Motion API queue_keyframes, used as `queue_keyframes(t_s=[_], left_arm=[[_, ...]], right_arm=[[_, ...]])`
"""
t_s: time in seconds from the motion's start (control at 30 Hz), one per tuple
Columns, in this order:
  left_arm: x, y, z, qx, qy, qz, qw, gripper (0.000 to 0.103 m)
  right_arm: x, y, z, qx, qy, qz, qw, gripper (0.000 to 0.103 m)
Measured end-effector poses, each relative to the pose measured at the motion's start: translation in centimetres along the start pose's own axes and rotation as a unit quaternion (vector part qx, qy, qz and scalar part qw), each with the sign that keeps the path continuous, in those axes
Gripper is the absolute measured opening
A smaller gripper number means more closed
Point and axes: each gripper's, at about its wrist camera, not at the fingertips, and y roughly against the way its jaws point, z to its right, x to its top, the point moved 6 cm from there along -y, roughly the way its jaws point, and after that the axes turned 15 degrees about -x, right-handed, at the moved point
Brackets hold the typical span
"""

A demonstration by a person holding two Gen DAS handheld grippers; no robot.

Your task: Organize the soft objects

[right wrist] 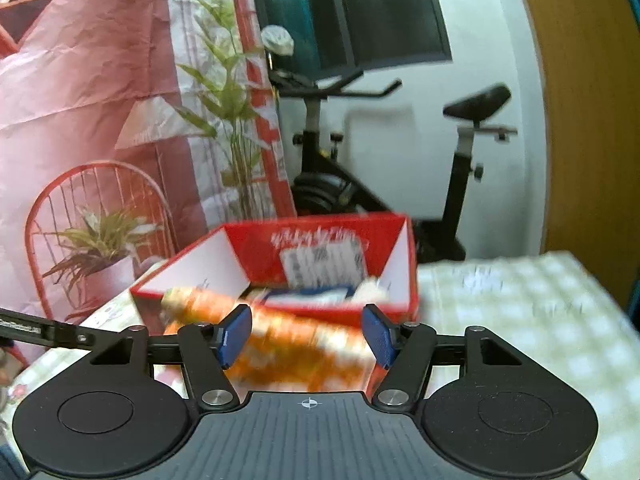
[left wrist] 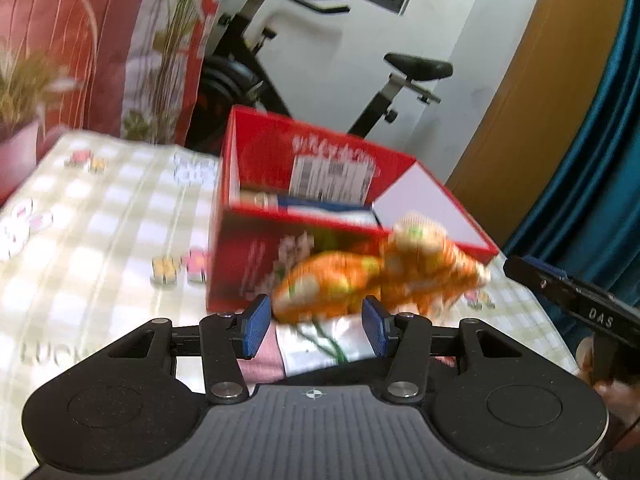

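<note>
An orange patterned soft bundle (left wrist: pixel 360 276) shows blurred, just past my left gripper (left wrist: pixel 316 312), against the front wall of an open red box (left wrist: pixel 240 248). The blue pads stand apart and do not press on the bundle, so the left gripper is open. In the right wrist view the same orange bundle (right wrist: pixel 288 344) stretches across the gap of my right gripper (right wrist: pixel 308 328), in front of the red box (right wrist: pixel 320 232). Its pads also stand clear of the bundle, open. A pink and white floral cloth (left wrist: pixel 316 344) lies under the left fingers.
The box holds blue and white items (left wrist: pixel 328 206). Small coloured pieces (left wrist: pixel 164 270) sit on the checkered tablecloth (left wrist: pixel 100 216). Behind the table are an exercise bike (right wrist: pixel 460 152), potted plants (right wrist: pixel 104 236), a red chair (right wrist: pixel 92 184) and a blue curtain (left wrist: pixel 592 152).
</note>
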Motion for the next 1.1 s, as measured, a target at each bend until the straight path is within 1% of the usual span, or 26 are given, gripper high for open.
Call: queue_keyframes(t_s=[0.13,0.33,0.5,0.63,0.8,0.93,1.1], left_arm=[[-1.9,-0.7,-0.4,0.003,0.022,-0.012,0.9997,0.053],[-4.4,-1.4,-1.4,0.023,0.037,-0.035,0.9984,0.053],[-6.1,-1.5,-2.6,0.031,0.066,-0.043,0.9965,0.053],[-6.9,-1.6,-3.4,0.035,0.084,-0.045,0.9948,0.053],[-7.6,-1.7,-4.1,0.03,0.107,-0.043,0.9929,0.053],[-8.0,-1.7,-4.3,0.018,0.14,-0.04,0.9891,0.053],[-8.3,-1.8,-4.6,0.015,0.157,-0.039,0.9867,0.055]], right_arm=[[-3.1,0.1,-0.9,0.002,-0.001,-0.034,0.999,0.058],[-6.9,-0.5,-2.2,0.008,0.013,-0.086,0.996,0.06],[-9.0,-1.1,-2.8,0.013,0.016,-0.109,0.994,0.06],[-10.3,-1.9,-2.1,0.01,0.009,-0.126,0.992,0.06],[-11.5,-2.2,-1.5,0.011,0.0,-0.126,0.992,0.06],[-11.8,-2.4,-1.5,0.013,0.012,-0.118,0.993,0.06],[-11.8,-2.4,-1.4,0.016,0.013,-0.116,0.993,0.061]])
